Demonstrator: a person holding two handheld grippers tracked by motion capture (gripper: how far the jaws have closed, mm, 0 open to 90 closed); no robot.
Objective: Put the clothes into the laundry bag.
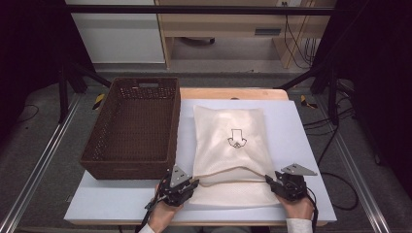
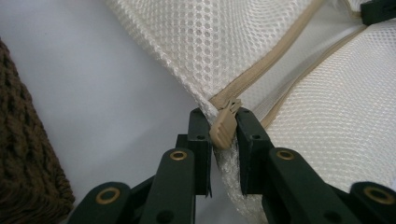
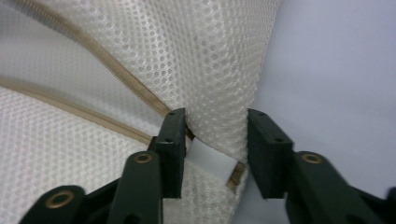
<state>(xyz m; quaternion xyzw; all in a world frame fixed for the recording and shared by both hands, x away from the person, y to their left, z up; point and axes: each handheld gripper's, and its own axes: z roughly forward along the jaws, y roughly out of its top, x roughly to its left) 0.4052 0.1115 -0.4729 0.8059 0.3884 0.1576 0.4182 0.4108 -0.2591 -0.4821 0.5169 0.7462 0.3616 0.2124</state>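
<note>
Hands enter from the near edge of the high view, each wrapped around a hand-held gripper, the left hand (image 1: 163, 213) angled toward the right and the right hand (image 1: 297, 206) angled toward the left, so that both tools converge on the near end of a white mesh bag (image 1: 232, 141). The bag is laid flat on the pale surface (image 1: 301, 145), just beside a brown woven basket (image 1: 133, 126) that sits to its left; a black arrow mark (image 1: 236, 138) is printed on its top. The left hand-held gripper (image 2: 223, 133) is narrowed onto the bag's left near corner, and the tan zipper pull (image 2: 223, 128) is seen pinched between its jaws in the left gripper view, with mesh bunched below it. The right hand-held gripper (image 3: 215, 140) is held at the right near corner, with a fold of mesh gripped between its jaws. The tan zipper (image 1: 233, 171) is seen unzipped between the two tools, the upper layer being raised in a shallow arch above the lower layer.
</note>
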